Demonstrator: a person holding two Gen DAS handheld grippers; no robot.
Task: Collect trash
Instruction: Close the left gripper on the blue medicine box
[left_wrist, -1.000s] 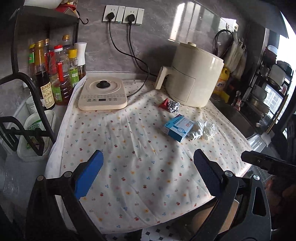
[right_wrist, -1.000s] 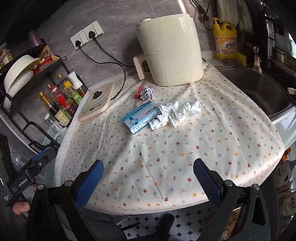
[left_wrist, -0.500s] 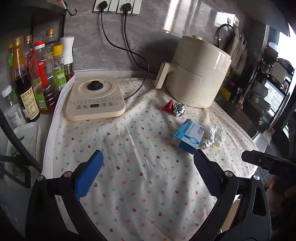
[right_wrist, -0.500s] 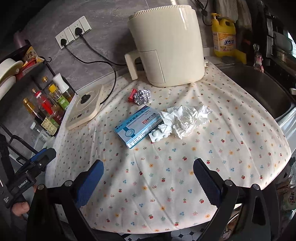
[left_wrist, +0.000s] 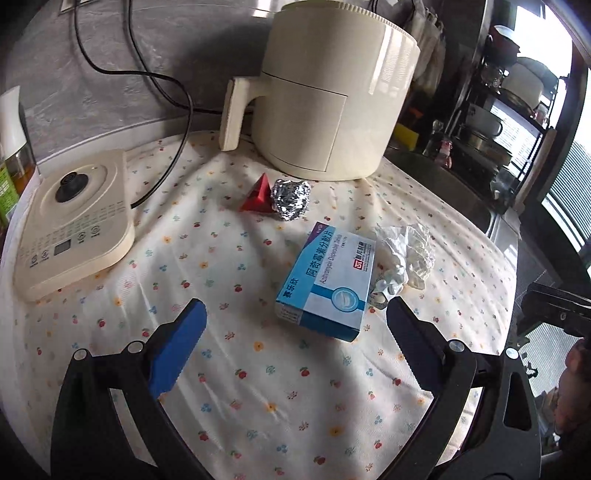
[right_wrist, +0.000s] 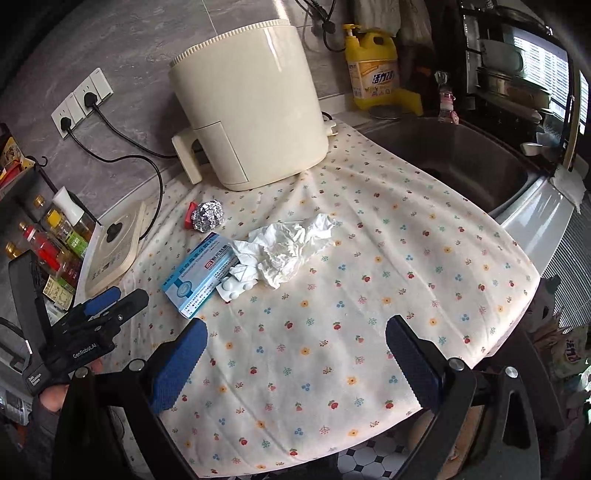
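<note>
Nothing collected: your left gripper (left_wrist: 293, 325) and right gripper (right_wrist: 295, 339) hung wide open, empty. Box (left_wrist: 328, 278), tissue (right_wrist: 286, 247), foil ball (left_wrist: 291, 198), red scrap (left_wrist: 258, 195), pill strip (right_wrist: 236, 287) lay on cloth (right_wrist: 332, 350).

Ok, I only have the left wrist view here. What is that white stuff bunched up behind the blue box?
Observer: A crumpled tissue. A blister pack of white pills pokes out from under it, against the medicine box.
Operator: What lies past the tissue, further right?
Observer: The sink, just beyond the edge of the cloth, with a yellow detergent bottle on the counter behind it.
Operator: Is my right gripper carrying anything?
Observer: No. The right gripper is open and empty, above the cloth's near edge, short of the tissue.
</note>
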